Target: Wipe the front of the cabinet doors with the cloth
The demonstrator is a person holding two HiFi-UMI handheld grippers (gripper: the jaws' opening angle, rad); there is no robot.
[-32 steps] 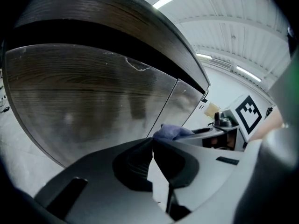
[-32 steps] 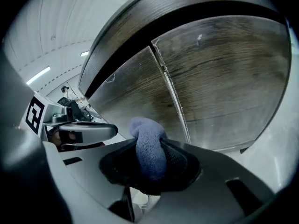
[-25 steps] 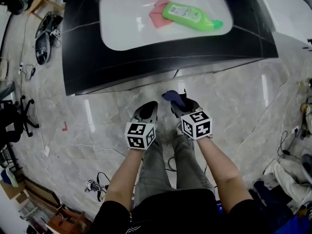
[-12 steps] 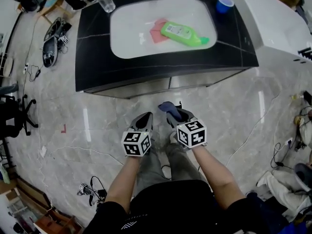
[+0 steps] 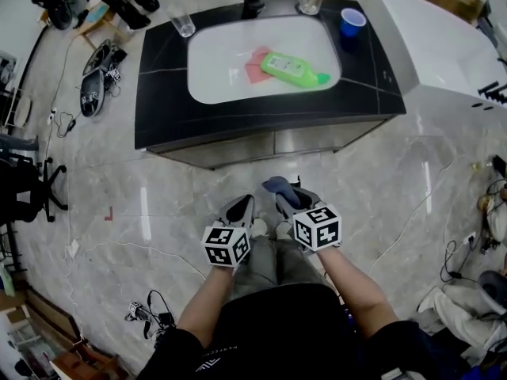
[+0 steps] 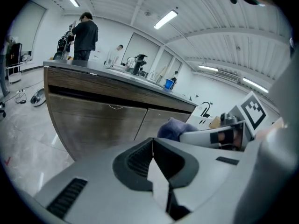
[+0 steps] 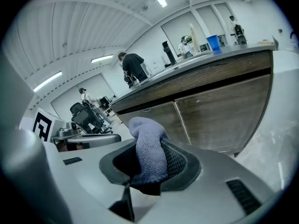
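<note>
While the right gripper (image 5: 288, 201) clamps the cloth (image 7: 148, 154) well short of the cabinet doors (image 7: 208, 112) and the left gripper (image 6: 153, 143) sits closed empty, rubbing drag could tug the cloth free.

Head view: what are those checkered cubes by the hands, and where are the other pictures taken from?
No robot: a person holds a two-jaw gripper in each hand; the cubes are part of them. The head view looks down from the person's head; the other cameras ride on the grippers. The left gripper is shut, empty; the right gripper pinches a blue-grey cloth, facing the wooden cabinet doors. A green bottle lies in the white basin; a blue cup stands on the black counter.
</note>
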